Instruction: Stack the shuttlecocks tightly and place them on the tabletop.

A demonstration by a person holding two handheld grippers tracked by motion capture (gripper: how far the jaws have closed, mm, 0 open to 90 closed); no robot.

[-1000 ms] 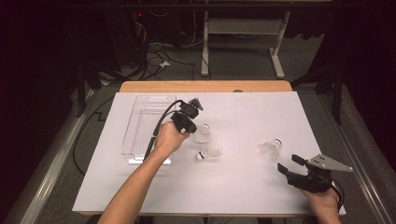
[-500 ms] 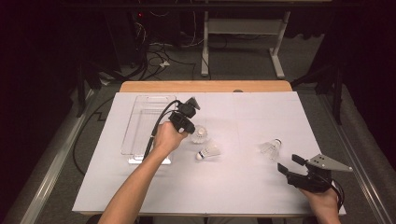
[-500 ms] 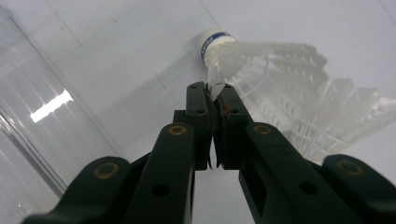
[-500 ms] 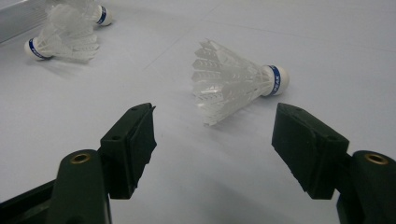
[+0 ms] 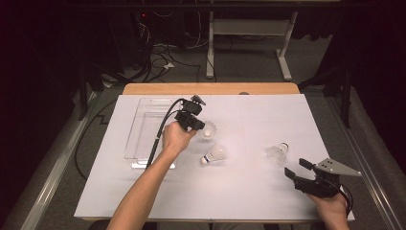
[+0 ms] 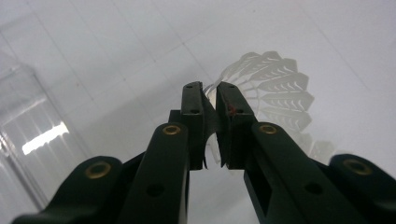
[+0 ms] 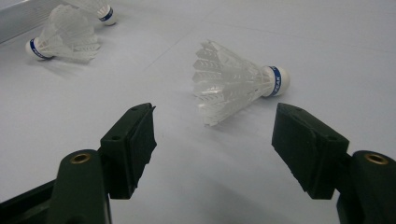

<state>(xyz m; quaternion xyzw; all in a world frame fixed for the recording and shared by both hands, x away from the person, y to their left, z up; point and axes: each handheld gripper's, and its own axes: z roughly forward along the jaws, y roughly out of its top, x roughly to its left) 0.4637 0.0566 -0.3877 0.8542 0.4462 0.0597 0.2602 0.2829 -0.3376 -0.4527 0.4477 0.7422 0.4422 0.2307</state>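
A: Near right first. The right tool sits low at the near right corner of the desk, jaws spread wide, nothing between them.

B: And in front of it?

A: One shuttlecock lies on its side just beyond the open jaws, cork with a blue band pointing right in the right gripper view. In the high view the same shuttlecock is just far-left of that tool, not touching it.

B: Middle of the desk?

A: A second shuttlecock lies on its side, cork toward the near left, just right of the person's left hand.

B: The left tool?

A: The left tool has its jaws nearly closed, pinching the feather rim of a third shuttlecock. In the high view that one is just right of the tool, skirt opening upward. Cannot tell whether it rests on the desk or is lifted.

B: Farther left?

A: A clear plastic tray lies on the desk, left of the hand.
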